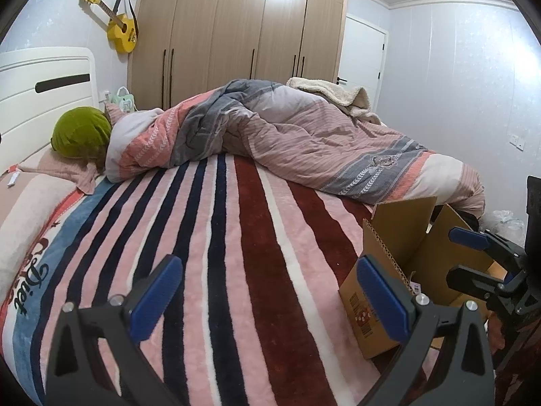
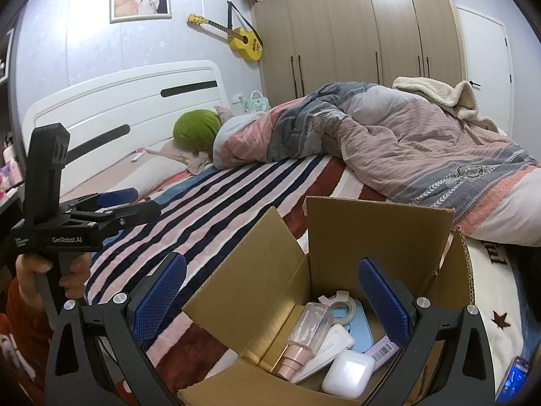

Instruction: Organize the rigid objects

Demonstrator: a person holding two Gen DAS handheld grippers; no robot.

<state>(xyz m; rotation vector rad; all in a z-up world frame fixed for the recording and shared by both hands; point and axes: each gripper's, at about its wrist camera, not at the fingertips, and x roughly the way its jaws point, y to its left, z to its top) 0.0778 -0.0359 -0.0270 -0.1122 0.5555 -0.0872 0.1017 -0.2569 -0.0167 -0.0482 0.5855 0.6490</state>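
An open cardboard box [image 2: 378, 233] stands on the striped bed, also at the right in the left wrist view [image 1: 402, 233]. Inside lie a white earbud case [image 2: 348, 374], a clear bottle with a pink cap [image 2: 306, 335], a white tube [image 2: 333, 345], a tape roll [image 2: 343, 309] and a blue flat item [image 2: 360, 324]. My right gripper [image 2: 270, 299] is open and empty, hovering over the box mouth. My left gripper [image 1: 270, 296] is open and empty above the striped blanket [image 1: 219, 237], left of the box.
A rumpled quilt [image 1: 304, 135] covers the far half of the bed, with a green cushion [image 1: 81, 135] by the white headboard [image 1: 44, 94]. A small white object [image 1: 13, 180] lies on the pillow. A wardrobe [image 1: 236, 34] stands behind. A phone [image 2: 514, 380] lies right of the box.
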